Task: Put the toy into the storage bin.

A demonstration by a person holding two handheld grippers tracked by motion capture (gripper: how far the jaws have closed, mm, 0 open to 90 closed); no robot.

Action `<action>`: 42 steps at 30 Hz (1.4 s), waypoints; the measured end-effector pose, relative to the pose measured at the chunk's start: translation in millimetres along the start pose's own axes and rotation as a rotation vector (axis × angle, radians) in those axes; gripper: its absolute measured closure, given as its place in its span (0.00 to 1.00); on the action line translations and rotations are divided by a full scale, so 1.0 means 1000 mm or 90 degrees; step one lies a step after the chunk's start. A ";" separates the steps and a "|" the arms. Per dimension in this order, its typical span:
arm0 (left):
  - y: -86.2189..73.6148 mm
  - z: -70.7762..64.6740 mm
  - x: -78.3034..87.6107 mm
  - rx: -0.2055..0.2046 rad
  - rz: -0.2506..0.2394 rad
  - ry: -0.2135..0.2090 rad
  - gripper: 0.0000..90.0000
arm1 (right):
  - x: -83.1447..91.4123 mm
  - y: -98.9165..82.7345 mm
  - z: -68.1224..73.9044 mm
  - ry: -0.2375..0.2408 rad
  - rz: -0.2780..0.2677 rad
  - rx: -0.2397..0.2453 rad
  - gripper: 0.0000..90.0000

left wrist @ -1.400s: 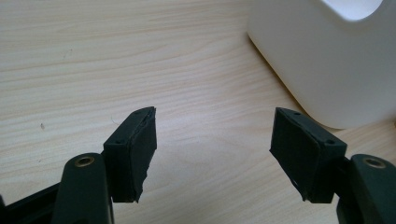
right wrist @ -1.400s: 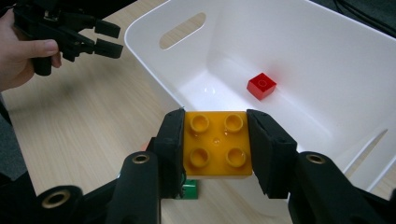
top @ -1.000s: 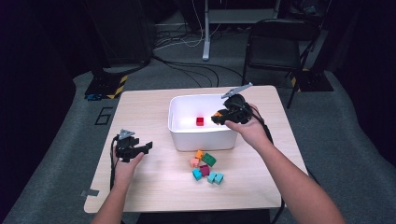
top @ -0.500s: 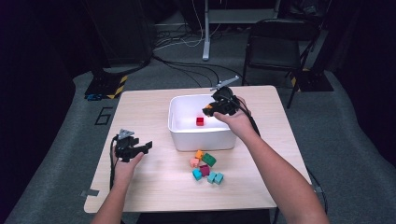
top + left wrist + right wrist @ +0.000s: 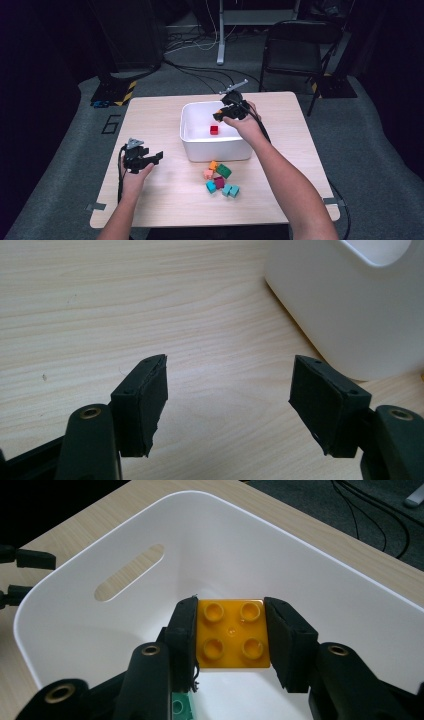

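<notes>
Clamped between the right gripper's [image 5: 231, 635] pads: yellow brick [image 5: 232, 634], studs up, hanging over the white bin [image 5: 350, 587] near its far right corner. Left gripper [image 5: 227, 405] wide open, empty, near the table's [image 5: 100, 300] left edge.

Light from overhead brightens the desk [image 5: 165, 165] at frame centre; the edges fall near black. Gripper views are sharp, shadows soft.

Lab or studio, my workspace: pale wooden table [image 5: 150, 120] on grey carpet; black folding chair [image 5: 295, 47] at one o'clock; loose floor cables [image 5: 195, 45] at twelve.
</notes>
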State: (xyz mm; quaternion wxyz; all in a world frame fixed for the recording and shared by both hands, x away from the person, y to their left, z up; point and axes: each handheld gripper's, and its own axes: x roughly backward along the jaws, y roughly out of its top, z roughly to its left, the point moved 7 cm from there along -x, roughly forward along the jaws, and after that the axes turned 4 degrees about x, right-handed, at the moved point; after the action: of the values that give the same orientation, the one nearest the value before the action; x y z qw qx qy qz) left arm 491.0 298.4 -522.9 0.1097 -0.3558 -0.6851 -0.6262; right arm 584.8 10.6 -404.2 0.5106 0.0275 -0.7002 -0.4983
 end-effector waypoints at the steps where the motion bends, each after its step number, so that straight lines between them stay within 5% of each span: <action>1: 0.000 0.000 0.000 0.000 0.000 0.000 0.34 | -0.001 0.001 -0.002 -0.002 0.001 -0.001 0.65; 21: 0.001 0.001 0.001 0.001 -0.004 -0.003 0.34 | -0.020 0.003 -0.003 -0.012 0.043 -0.005 0.62; 42: 0.000 0.000 0.000 0.001 -0.002 0.001 0.35 | 0.029 -0.017 0.032 0.025 -0.010 0.039 0.59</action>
State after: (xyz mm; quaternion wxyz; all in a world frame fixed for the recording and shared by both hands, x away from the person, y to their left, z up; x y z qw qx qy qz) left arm 491.2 298.8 -522.8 0.1096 -0.3539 -0.6862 -0.6260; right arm 539.0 7.9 -396.6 0.5189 0.0586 -0.7049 -0.4800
